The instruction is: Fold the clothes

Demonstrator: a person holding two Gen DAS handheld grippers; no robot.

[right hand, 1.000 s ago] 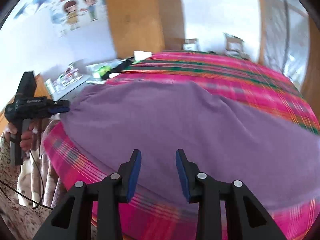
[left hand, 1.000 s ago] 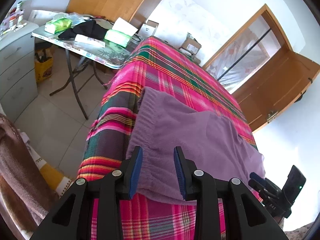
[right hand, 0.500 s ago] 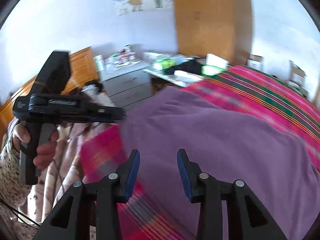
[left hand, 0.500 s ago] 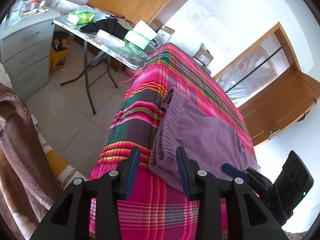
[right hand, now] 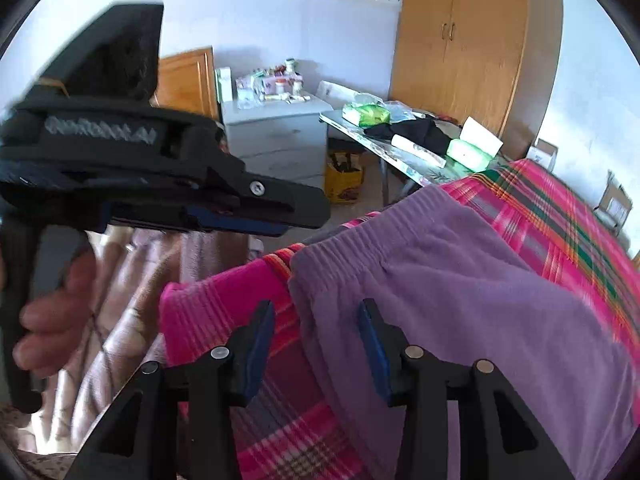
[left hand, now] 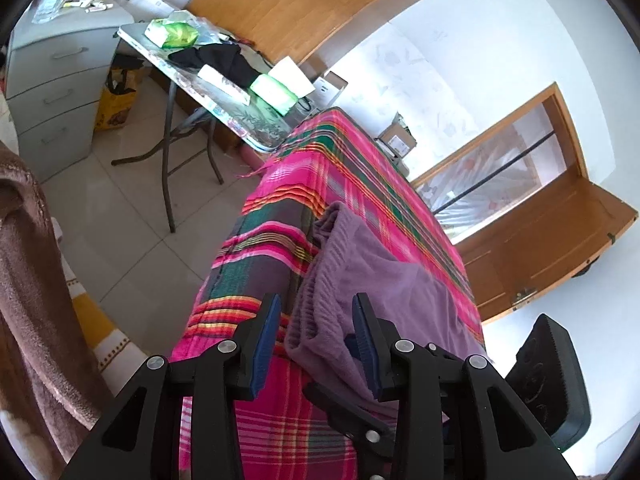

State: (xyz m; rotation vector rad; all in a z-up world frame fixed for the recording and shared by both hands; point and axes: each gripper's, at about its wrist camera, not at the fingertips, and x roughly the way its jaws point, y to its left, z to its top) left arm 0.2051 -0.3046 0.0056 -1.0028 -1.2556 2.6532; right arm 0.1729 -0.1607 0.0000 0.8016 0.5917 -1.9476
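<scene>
Purple garment (left hand: 372,280) on plaid bed (left hand: 360,168), long axis running ahead-right; elastic-edged corner sits between spread left hand-held gripper (left hand: 316,332) and spread right hand-held gripper (right hand: 316,340), neither pinching.

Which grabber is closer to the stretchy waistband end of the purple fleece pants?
Hard to say. The right gripper and the left gripper both hover open beside the purple fleece pants' waistband corner, neither visibly touching.

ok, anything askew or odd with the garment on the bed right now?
Nothing damaged or spilled. The purple garment lies rumpled at the corner of the plaid bedspread, its ribbed waistband bunched at the edge. Both tools are open and hold nothing.
</scene>
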